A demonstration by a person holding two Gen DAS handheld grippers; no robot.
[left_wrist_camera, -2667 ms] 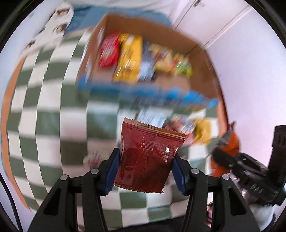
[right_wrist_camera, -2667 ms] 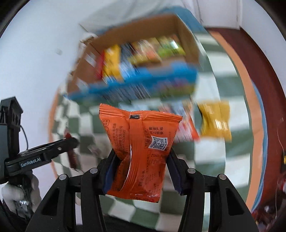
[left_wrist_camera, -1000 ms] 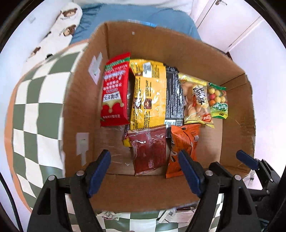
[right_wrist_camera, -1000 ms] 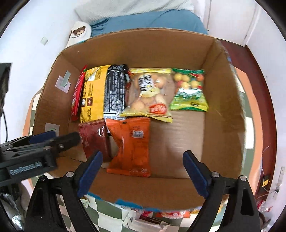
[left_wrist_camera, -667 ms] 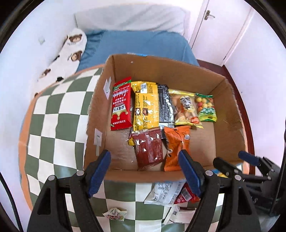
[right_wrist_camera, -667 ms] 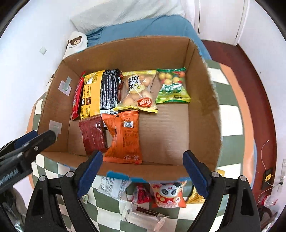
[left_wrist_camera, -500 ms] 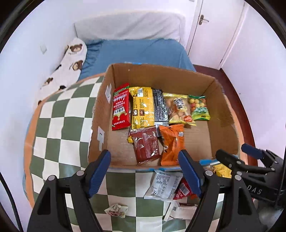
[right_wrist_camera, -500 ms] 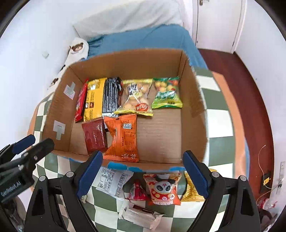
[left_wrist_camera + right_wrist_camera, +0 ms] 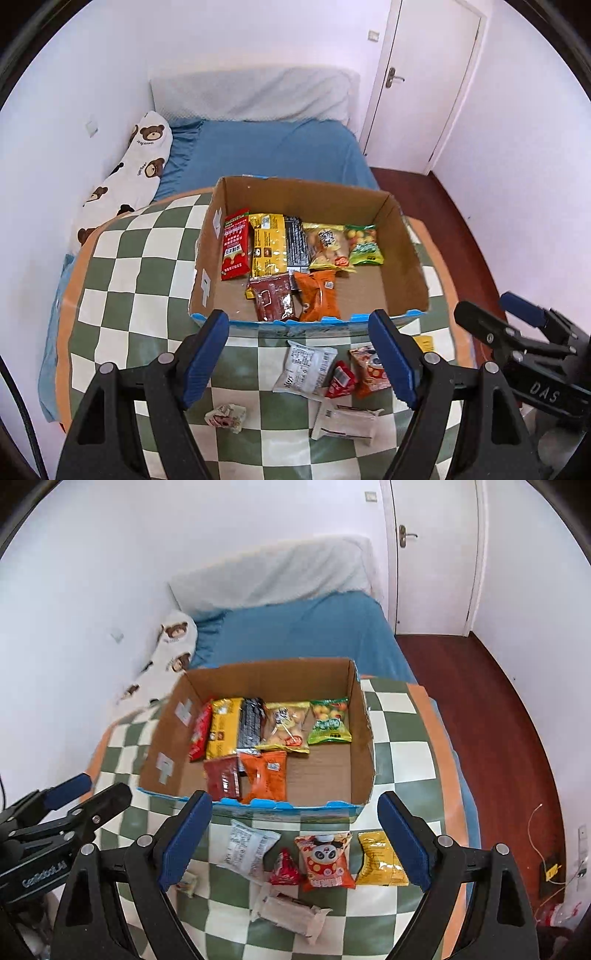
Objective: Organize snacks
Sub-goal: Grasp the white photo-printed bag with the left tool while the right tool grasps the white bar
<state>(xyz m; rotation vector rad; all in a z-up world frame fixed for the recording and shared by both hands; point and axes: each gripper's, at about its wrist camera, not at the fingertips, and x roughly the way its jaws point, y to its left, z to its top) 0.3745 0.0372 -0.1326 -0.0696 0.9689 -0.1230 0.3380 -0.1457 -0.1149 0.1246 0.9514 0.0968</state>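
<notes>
An open cardboard box (image 9: 406,258) (image 9: 364,738) stands on a green-and-white checked table. It holds a back row of snack packs, with a dark red pack (image 9: 272,301) (image 9: 221,777) and an orange pack (image 9: 317,299) (image 9: 265,775) in front. Loose snacks lie before the box: a white pack (image 9: 304,369) (image 9: 249,849), a small red one (image 9: 284,871), a panda pack (image 9: 325,860), a yellow pack (image 9: 380,860) and a white bar (image 9: 288,914). My left gripper (image 9: 299,358) and right gripper (image 9: 295,842) are both open and empty, held above the loose snacks.
A small crumpled wrapper (image 9: 226,415) lies at the table's near left. A blue bed (image 9: 269,151) with a bear-print pillow (image 9: 129,177) lies behind the table. A white door (image 9: 424,81) and wood floor (image 9: 498,720) are at the right.
Both grippers let go of the dark red and orange packs inside the box, then drew back and up. The loose snacks in front of the box have come into view.
</notes>
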